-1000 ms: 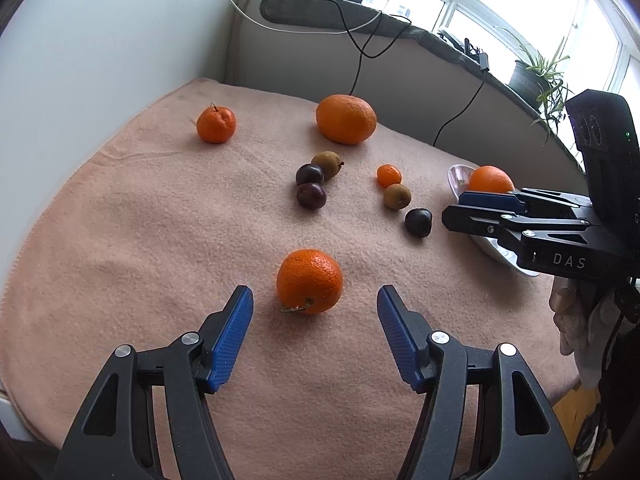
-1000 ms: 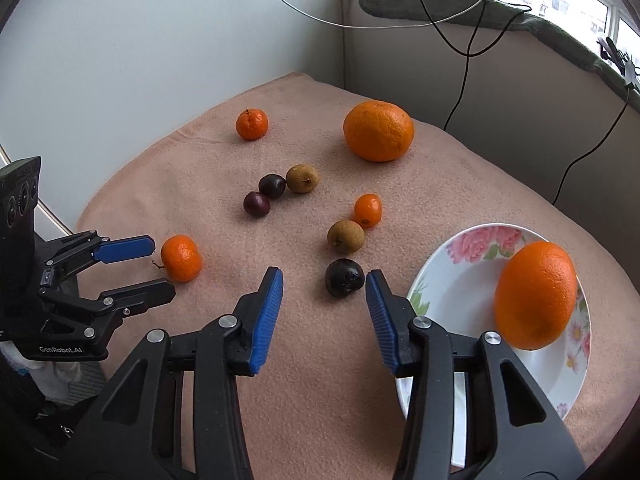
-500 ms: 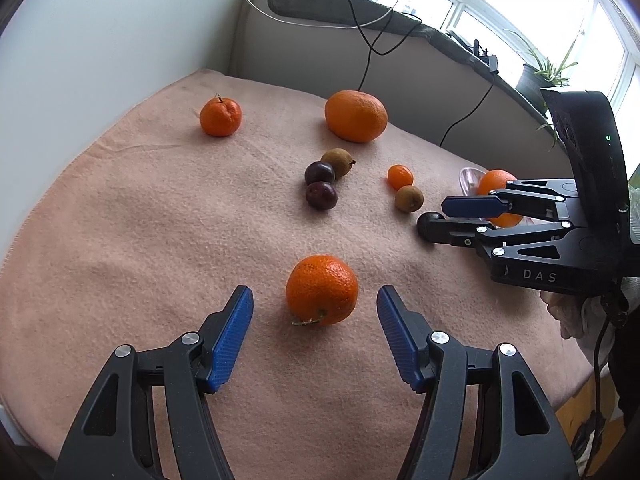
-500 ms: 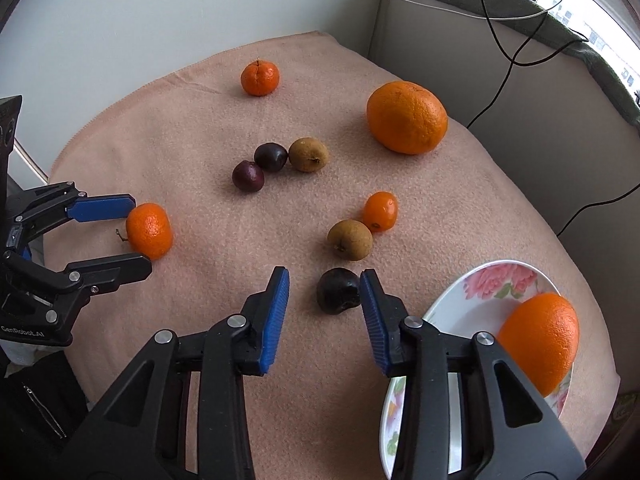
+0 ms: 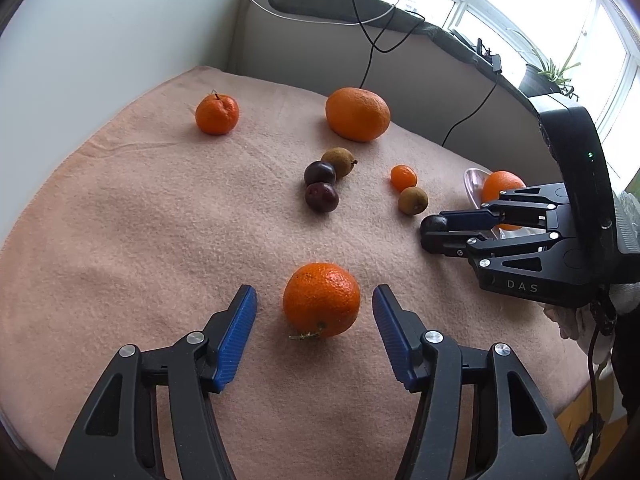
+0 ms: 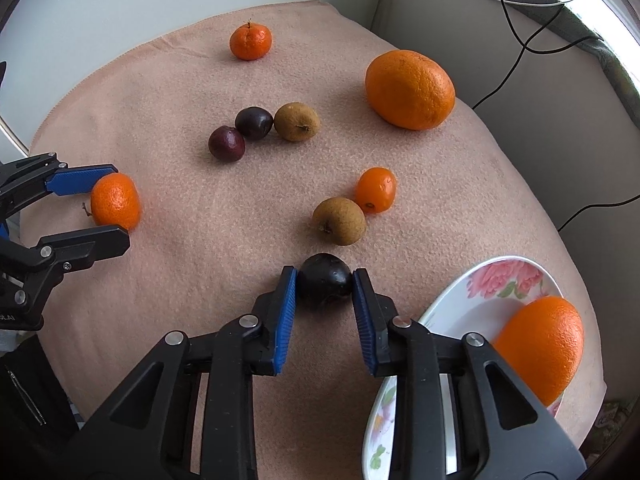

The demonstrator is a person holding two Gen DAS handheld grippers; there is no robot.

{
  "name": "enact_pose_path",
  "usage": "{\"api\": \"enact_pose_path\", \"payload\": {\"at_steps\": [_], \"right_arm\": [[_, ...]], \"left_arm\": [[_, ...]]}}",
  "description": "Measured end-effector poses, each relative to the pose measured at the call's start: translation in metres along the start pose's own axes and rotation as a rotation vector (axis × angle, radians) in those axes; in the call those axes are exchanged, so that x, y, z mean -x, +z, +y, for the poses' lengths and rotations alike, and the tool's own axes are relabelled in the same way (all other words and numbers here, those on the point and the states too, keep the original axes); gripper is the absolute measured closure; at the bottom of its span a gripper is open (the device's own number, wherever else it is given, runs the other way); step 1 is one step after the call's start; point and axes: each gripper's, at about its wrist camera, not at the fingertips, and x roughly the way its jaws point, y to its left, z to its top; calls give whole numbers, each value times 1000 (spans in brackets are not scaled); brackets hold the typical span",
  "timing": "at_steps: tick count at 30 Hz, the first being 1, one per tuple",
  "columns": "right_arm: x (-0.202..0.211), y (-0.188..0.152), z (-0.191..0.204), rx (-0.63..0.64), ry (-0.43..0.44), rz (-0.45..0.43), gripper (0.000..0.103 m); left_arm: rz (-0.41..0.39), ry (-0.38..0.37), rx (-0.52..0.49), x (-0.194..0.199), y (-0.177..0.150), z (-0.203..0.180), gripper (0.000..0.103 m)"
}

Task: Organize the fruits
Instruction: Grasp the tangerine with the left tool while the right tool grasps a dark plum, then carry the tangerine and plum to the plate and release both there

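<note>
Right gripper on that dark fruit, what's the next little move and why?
Probably finish closing, then lift toward the plate. The right gripper is closing with its blue pads against both sides of the dark plum, which sits on the blanket beside the plate holding an orange.

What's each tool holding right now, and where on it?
Right tool: closing on the dark plum, pads at its sides. Left tool: nothing, closing around the mandarin, pads apart.

Daylit window (image 5: 560, 8) above a cluttered sill (image 5: 400, 20); pale wall (image 5: 100, 20).

I read "DAS" in pale letters on my right gripper (image 5: 434, 232)'s black body; nothing else was legible.
</note>
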Motion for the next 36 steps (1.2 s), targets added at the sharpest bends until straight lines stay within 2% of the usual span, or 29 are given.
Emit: {"api": "enact_pose_path", "payload": {"at_steps": [2,3,4,8,11,22,36], "right_arm": [[1,-1,0,1,0,-2,74],[0,0,1,1,1,-3,74],[0,-1,1,-1,2,-5,74],[3,-4,-2,-23,13,-18,74],[5,-5,-3,-37,26,-33,74],[32,-15,-9,-116,64,-115,75],[79,-63,-38,-329,87,-255,75]], "left_arm": [[2,10,-14,-1,-1,-1,45],[2,15,-20,-2,-1,-1,48],[1,25,-24,-2,-1,-1,56],[-9,10,-30,-2,-2,0,67],[-14,22,-41,-2,-3,-3,67],[-25,-5,-32,6,-1,-12,67],[-46,-82,-79,11,9,-47,67]]}}
